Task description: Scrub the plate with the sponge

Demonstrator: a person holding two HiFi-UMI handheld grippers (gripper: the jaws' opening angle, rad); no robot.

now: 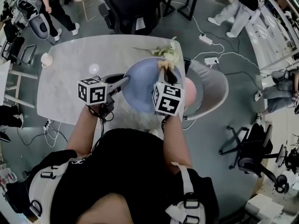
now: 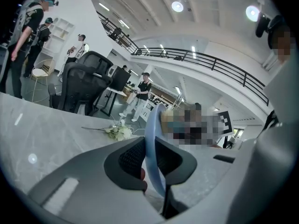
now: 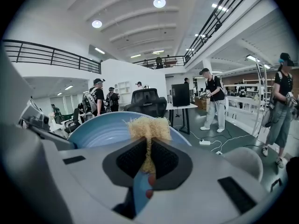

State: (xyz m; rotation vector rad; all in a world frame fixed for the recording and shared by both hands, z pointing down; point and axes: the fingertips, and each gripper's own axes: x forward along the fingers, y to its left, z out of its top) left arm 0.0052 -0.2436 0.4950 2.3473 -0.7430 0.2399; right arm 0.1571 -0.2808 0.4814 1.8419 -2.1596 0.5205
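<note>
well, the blue plate (image 1: 140, 87) is held over the near right part of the counter (image 1: 70, 78), with my left gripper (image 1: 124, 81) clamped on its left rim. the tan sponge (image 1: 164, 65) is up at the plate's far rim, pinched tight between the jaws of my right gripper (image 1: 168, 76). a sprig of white flowers (image 1: 164, 53) lies on the counter just beyond the plate, and a white cup (image 1: 46, 59) stands well off to the left.

Pale grey marbled table (image 1: 65, 97) with rounded corners, small white cup (image 1: 46, 59) at its far left edge, sprig of white flowers (image 1: 164, 53) lying flat near its far right corner, well apart from the cup
</note>
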